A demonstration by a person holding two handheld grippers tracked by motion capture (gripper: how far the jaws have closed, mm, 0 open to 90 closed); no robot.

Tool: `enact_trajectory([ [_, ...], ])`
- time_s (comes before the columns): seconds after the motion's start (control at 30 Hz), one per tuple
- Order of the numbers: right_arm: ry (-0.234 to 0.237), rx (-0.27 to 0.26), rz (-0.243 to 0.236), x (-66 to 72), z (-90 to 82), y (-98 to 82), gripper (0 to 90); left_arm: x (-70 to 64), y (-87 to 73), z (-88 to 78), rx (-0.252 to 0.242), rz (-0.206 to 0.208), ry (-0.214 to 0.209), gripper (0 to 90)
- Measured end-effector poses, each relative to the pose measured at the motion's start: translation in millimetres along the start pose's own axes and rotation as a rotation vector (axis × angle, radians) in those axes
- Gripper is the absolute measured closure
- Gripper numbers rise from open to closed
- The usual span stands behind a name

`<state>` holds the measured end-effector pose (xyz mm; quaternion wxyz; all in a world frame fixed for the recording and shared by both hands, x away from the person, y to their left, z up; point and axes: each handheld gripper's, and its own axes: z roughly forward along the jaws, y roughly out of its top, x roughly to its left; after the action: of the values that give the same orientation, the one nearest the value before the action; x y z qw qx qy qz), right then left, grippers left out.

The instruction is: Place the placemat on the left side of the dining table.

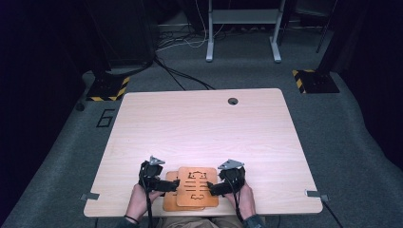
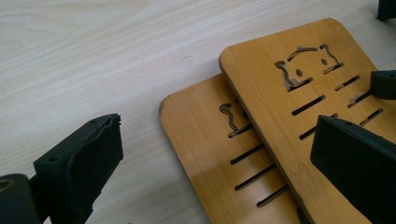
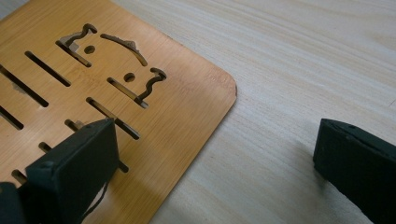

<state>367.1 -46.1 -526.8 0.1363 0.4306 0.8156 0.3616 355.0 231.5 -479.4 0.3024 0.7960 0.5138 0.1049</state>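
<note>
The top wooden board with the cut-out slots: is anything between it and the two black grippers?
Nothing visible. The top slotted bamboo board sits directly between the open left gripper and right gripper, on a second board.

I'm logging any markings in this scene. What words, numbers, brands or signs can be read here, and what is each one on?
"6": outlined numeral on the grey floor left of the table.
No words, brands or numbers can be read on the top bamboo board, the lower bamboo board or the table; the boards carry only cut-out slots and curved shapes.
The yellow-and-black striped base carries hazard stripes, no text.
</note>
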Motion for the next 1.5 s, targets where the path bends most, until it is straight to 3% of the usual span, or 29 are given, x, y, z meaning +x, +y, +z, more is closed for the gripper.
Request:
enact_trajectory([
  [0.4, -0.004, -0.002, 0.006, 0.2, -0.2, -0.3, 0.0, -14.8, 8.2, 12.6, 0.078, -0.018, -0.042, 1.3],
  [0.8, -0.004, -0.003, -0.007, -0.8, -0.3, -0.7, 0.0, -24.3, 14.3, 23.0, 0.112, -0.031, -0.089, 2.1],
  [1.43, -0.004, 0.000, -0.004, -0.6, -0.6, -0.8, 0.0, -30.6, 17.3, 32.5, 0.177, -0.018, -0.127, 4.1],
  [1.5, -0.005, 0.000, -0.004, -0.5, -0.7, -0.8, 0.0, -31.6, 17.6, 34.0, 0.190, -0.001, -0.136, 4.6],
])
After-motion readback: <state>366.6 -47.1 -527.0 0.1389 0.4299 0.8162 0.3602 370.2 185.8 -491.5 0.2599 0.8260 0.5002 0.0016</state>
